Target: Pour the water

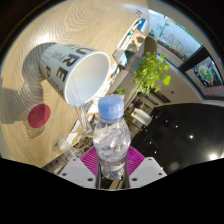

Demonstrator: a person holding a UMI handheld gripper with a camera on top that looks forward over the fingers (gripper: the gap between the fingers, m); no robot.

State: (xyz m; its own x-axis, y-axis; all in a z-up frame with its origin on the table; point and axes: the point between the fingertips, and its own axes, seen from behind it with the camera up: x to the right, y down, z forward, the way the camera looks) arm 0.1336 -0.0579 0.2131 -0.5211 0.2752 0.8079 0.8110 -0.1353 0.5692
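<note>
A capped water bottle (112, 140) is pinched upright between the tongs (111, 165), so its neck is brought beside the tilted paper cup (82, 75) just ahead.

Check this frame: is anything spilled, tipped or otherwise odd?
Nothing looks spilled. The white paper cup with dark lettering appears to lie tipped on the wooden table, its mouth facing the clear plastic water bottle with a blue cap, which the gripper holds.

Wooden table (40, 60) carrying a pink round object (38, 116)
</note>
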